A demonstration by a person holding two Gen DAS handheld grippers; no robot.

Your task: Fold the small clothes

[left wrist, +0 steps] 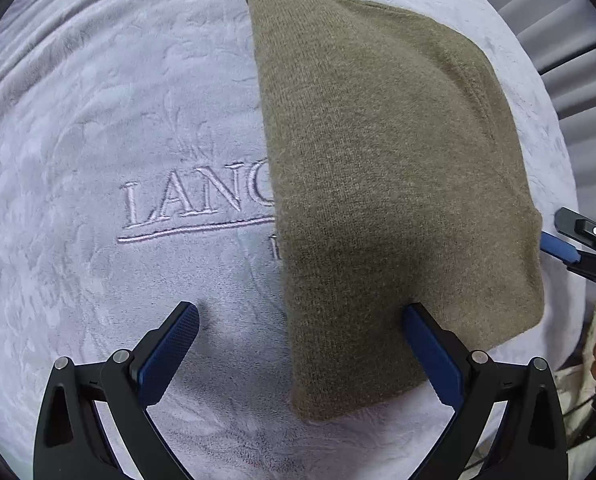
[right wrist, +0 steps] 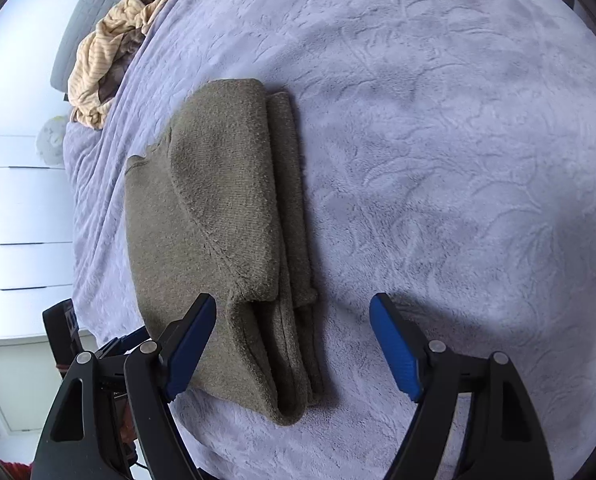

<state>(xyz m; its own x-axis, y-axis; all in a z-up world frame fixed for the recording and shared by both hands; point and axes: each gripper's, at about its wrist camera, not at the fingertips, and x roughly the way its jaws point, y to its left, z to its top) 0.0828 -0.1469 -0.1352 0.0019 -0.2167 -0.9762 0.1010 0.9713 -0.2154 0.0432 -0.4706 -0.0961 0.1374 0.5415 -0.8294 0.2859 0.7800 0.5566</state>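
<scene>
An olive-green knitted garment (left wrist: 390, 184) lies folded into a long stack on a lavender plush blanket (left wrist: 98, 128). In the right wrist view the garment (right wrist: 218, 216) shows several stacked layers with a rolled edge on its right side. My left gripper (left wrist: 302, 320) is open and empty; its right finger (left wrist: 430, 344) rests over the garment's near end, its left finger over bare blanket. My right gripper (right wrist: 294, 320) is open and empty, straddling the garment's near end, with its left finger (right wrist: 190, 340) over the cloth. The right gripper also shows at the right edge of the left wrist view (left wrist: 578, 240).
The blanket (right wrist: 438, 160) carries embroidered letters (left wrist: 194, 200) partly under the garment. A crumpled cream-yellow cloth (right wrist: 110, 48) lies at the far end of the bed by a grey headboard (right wrist: 94, 4). White drawers (right wrist: 22, 216) stand left of the bed. A radiator (left wrist: 570, 52) is at right.
</scene>
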